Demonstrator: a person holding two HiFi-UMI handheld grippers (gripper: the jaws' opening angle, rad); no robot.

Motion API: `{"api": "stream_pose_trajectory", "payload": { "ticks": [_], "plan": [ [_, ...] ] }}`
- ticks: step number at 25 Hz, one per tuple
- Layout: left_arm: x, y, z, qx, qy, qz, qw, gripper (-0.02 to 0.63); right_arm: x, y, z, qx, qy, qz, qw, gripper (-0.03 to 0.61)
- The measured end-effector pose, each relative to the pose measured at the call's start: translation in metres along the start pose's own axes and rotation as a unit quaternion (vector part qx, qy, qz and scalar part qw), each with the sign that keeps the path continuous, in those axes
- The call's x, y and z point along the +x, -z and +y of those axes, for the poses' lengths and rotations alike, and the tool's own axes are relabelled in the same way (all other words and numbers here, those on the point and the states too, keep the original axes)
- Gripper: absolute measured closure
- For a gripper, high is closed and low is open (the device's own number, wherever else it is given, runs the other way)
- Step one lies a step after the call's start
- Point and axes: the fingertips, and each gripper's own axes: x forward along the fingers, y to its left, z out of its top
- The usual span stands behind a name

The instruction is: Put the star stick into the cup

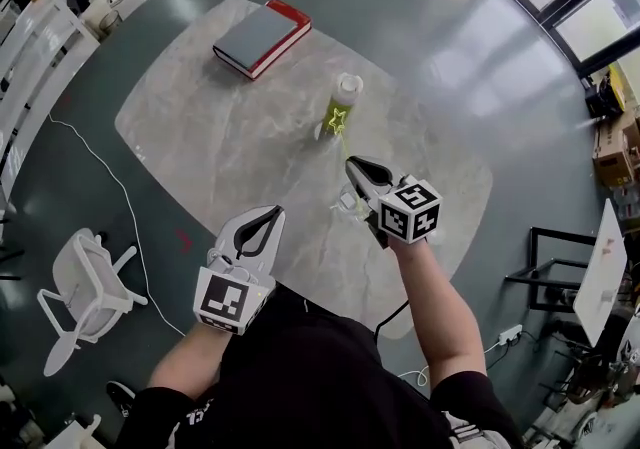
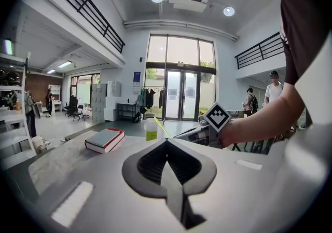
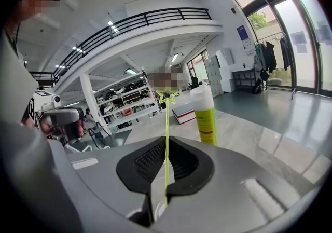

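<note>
My right gripper [image 1: 355,169] [image 3: 166,144] is shut on the star stick [image 1: 344,145] [image 3: 166,123], a thin yellow-green rod. Its star [image 1: 337,120] [image 3: 167,96] points up and away from the jaws. The cup [image 1: 346,95] [image 3: 204,115] is tall, with a white top and a yellow-green lower part. It stands upright on the table just beyond the star, slightly to its right. My left gripper [image 1: 273,215] [image 2: 167,142] hovers at the table's near edge, shut on nothing. The left gripper view also shows the cup [image 2: 151,129] and the slanting stick [image 2: 162,127].
A grey book with a red cover edge [image 1: 262,37] [image 2: 105,139] lies at the far side of the marble table [image 1: 200,147]. A small pale object [image 1: 348,203] sits on the table under the right gripper. A white chair [image 1: 85,297] stands on the floor at the left.
</note>
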Motion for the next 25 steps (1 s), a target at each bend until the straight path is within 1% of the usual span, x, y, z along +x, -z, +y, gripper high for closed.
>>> {"api": "stream_pose_trajectory", "payload": {
  "ticks": [2, 7, 13, 18, 23, 25],
  "plan": [
    [-0.001, 0.005, 0.003, -0.004, -0.004, 0.009, 0.9999, 0.615, 0.006, 0.006, -0.004, -0.002, -0.002, -0.001, 1.0, 0.549],
    [0.001, 0.013, 0.012, 0.0, -0.012, 0.013, 0.9998, 0.615, 0.013, 0.025, -0.01, -0.012, -0.007, 0.005, 1.0, 0.549],
    [0.006, 0.019, 0.008, -0.01, -0.003, 0.035, 0.9993, 0.615, 0.004, 0.046, -0.019, 0.002, 0.01, 0.012, 1.0, 0.549],
    [0.015, 0.015, -0.002, -0.004, 0.012, 0.023, 0.9997, 0.615, -0.01, 0.053, -0.025, 0.005, 0.025, 0.029, 0.999, 0.549],
    [0.019, 0.012, -0.011, 0.0, 0.023, 0.012, 0.9997, 0.615, -0.019, 0.075, -0.03, 0.017, 0.043, 0.061, 0.997, 0.548],
    [0.021, 0.011, -0.014, 0.0, 0.026, 0.011, 0.9996, 0.615, -0.022, 0.082, -0.034, 0.026, 0.052, 0.062, 0.996, 0.548]
  ]
}}
